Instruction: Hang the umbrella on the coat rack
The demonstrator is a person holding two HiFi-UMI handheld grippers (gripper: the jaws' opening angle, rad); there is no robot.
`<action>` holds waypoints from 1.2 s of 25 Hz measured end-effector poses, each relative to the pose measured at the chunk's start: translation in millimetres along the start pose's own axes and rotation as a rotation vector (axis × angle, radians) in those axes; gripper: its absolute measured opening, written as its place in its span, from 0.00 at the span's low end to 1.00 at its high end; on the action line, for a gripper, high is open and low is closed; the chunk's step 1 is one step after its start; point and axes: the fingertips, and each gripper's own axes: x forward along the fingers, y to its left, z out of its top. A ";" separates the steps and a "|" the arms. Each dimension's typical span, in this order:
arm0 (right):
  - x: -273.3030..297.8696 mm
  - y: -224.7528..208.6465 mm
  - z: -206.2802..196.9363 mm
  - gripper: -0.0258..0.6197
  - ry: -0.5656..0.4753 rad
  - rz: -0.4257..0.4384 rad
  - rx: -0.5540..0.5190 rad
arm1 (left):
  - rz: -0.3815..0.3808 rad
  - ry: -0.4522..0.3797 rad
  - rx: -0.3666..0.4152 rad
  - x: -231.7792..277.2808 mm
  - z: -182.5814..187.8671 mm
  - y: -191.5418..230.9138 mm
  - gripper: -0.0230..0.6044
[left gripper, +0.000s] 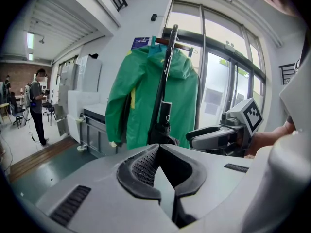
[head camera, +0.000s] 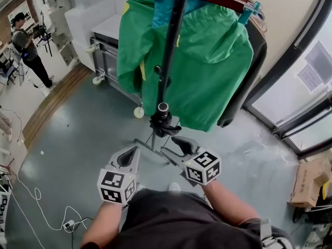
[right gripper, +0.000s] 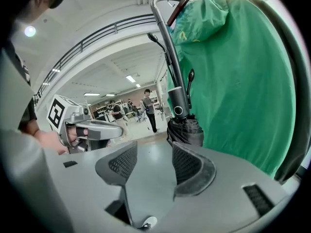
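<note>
Risk: black folded umbrella point(head camera: 167, 77), frame centre, may unhook if bumped by open, empty right gripper point(right gripper: 153, 148); left gripper point(left gripper: 158, 147) closed, empty.

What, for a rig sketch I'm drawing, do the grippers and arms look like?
The left gripper and right gripper match: light grey moulded bodies, black ribbed pads with curved rims, and a white cube printed with black square markers. The person wears a dark grey short-sleeved shirt, so the forearms are uncovered.
</note>
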 end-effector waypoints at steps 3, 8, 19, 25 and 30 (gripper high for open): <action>-10.8 5.5 8.2 0.29 -0.036 0.013 0.010 | -0.006 -0.005 0.003 1.0 1.4 -3.1 0.06; -32.9 7.1 16.2 0.06 -0.106 -0.024 -0.010 | -0.022 -0.009 0.011 1.7 2.0 -10.4 0.06; -61.2 -3.3 -3.8 0.06 -0.114 -0.074 0.038 | -0.044 -0.010 0.043 4.3 2.9 -23.1 0.06; -60.6 -0.7 -7.6 0.05 -0.103 -0.076 0.026 | -0.055 -0.013 0.065 5.4 7.2 -30.1 0.06; -59.5 0.8 -5.4 0.06 -0.106 -0.075 0.014 | -0.056 -0.013 0.070 4.5 7.8 -30.1 0.06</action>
